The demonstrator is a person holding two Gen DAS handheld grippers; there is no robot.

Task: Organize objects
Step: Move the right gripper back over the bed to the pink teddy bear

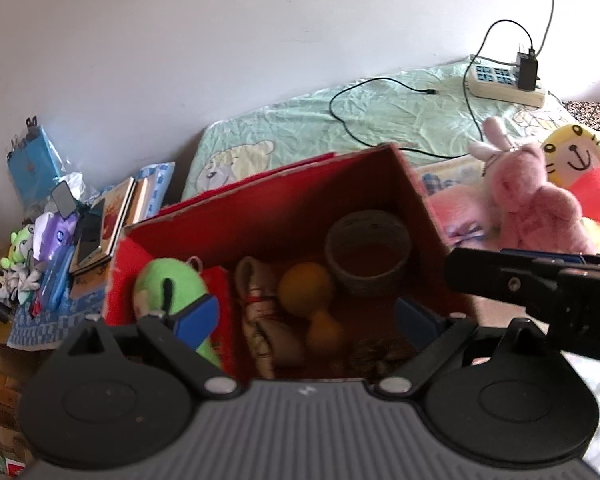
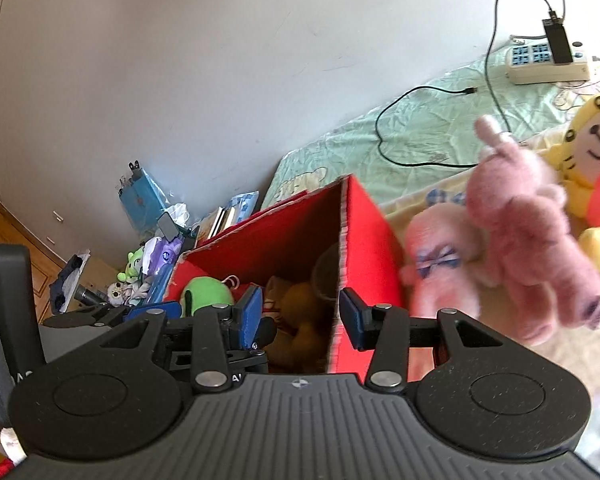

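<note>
A red cardboard box is seen standing on the bed, its top open. Inside it, a green plush toy is lodged at the left end, a cream-and-red striped toy lies beside it, an orange ball sits in the middle, and a grey cup stands upright near the far right corner.

The left claw is held over the box with its blue-padded fingers spread wide apart; nothing is gripped between them. The right claw is likewise parted and empty, its fingers straddling the box's right wall (one pad inside, one outside).

Just to the right of the box, outside it, a pink plush rabbit is seen on the bed, touching a yellow plush tiger behind it. A paler pink toy with a blue bow lies between the rabbit and the box wall. A white power strip with a black charger plugged in rests further back on the green sheet, well apart from the toys.
</note>
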